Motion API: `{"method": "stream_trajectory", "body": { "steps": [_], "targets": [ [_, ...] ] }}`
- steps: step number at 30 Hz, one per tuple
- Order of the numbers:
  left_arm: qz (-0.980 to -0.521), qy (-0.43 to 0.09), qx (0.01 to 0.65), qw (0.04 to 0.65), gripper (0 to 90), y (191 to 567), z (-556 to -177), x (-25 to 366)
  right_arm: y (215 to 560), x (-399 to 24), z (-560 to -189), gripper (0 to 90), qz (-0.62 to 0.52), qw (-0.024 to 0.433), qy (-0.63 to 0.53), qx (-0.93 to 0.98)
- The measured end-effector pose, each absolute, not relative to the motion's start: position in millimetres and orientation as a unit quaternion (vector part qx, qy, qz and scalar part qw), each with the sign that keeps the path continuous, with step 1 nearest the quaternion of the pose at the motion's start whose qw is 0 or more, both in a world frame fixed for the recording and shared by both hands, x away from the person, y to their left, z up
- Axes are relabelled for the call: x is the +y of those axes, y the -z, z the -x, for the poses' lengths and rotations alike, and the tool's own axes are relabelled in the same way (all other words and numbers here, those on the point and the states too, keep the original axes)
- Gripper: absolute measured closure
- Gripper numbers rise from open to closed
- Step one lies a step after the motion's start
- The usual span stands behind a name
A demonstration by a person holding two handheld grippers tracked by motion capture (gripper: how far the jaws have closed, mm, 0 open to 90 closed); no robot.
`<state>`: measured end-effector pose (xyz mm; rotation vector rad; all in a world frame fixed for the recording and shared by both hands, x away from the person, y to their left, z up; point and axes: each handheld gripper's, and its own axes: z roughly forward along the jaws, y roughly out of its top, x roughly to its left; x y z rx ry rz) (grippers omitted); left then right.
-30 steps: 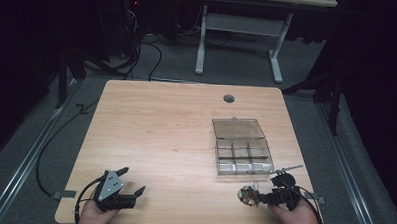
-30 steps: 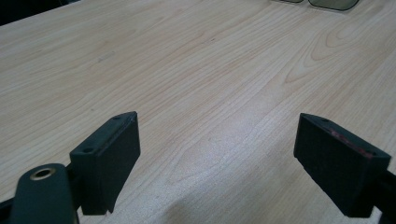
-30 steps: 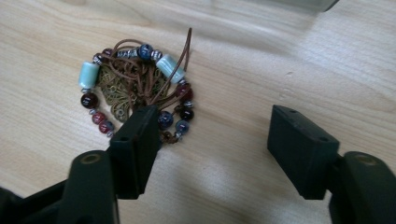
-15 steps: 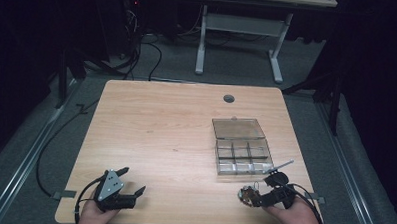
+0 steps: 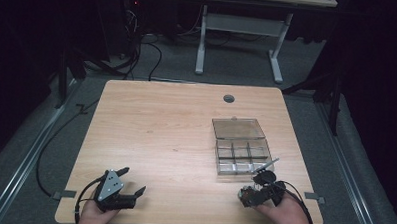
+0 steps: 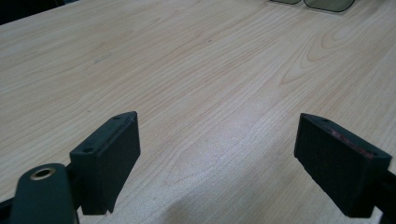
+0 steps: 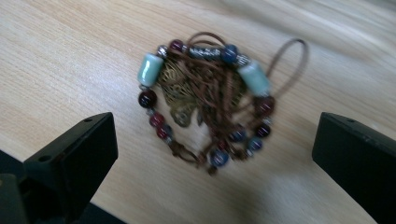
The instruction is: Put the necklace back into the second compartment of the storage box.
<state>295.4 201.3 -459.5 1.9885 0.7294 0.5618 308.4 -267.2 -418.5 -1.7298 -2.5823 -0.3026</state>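
A beaded bracelet (image 7: 205, 100) with blue, dark red and pale green beads on brown cord lies on the wooden table (image 5: 175, 136) near its front right edge. My right gripper (image 7: 217, 135) stands over it, and its jaws have just been opening. They are now wide apart, with the bracelet between them and neither pad touching it. In the high view the right gripper (image 5: 257, 192) sits just in front of a clear compartment box (image 5: 242, 156). At the front left my left gripper (image 5: 133, 182) rests open, with nothing but bare wood between its jaws (image 6: 219, 140).
The box's clear lid (image 5: 238, 128) lies open behind it. A round cable hole (image 5: 229, 98) sits near the table's far edge. Cables run over the floor at the left, and a white desk frame (image 5: 239, 41) stands beyond the table.
The right gripper has shifted a little to the left and its jaws have spread apart over the bracelet. The left gripper has stayed where it was.
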Motion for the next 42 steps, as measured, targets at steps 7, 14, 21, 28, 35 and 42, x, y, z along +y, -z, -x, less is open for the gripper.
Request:
{"method": "stream_trajectory", "body": {
  "steps": [7, 14, 21, 28, 35, 42],
  "targets": [
    [-0.807, -0.227, 0.295, 0.457, 14.9, 459, -295, 201, 423, -248, -316, 14.2, 0.535, -0.027, 0.065, -0.842],
    [-0.808, -0.227, 0.293, 0.458, 14.9, 459, -295, 201, 420, -248, -317, 30.9, 0.538, -0.035, 0.064, -0.839],
    [-0.808, -0.226, 0.294, 0.458, 14.9, 460, -295, 201, 416, -252, -317, 48.3, 0.542, -0.022, 0.062, -0.838],
    [-0.809, -0.227, 0.294, 0.457, 14.9, 460, -295, 201, 414, -255, -319, 64.3, 0.539, -0.012, 0.059, -0.840],
    [-0.809, -0.226, 0.293, 0.456, 14.9, 460, -295, 201, 414, -252, -321, 66.5, 0.523, -0.019, 0.042, -0.851],
    [-0.810, -0.225, 0.292, 0.456, 14.9, 459, -295, 201, 414, -253, -320, 73.1, 0.515, -0.014, 0.046, -0.856]
  ]
}}
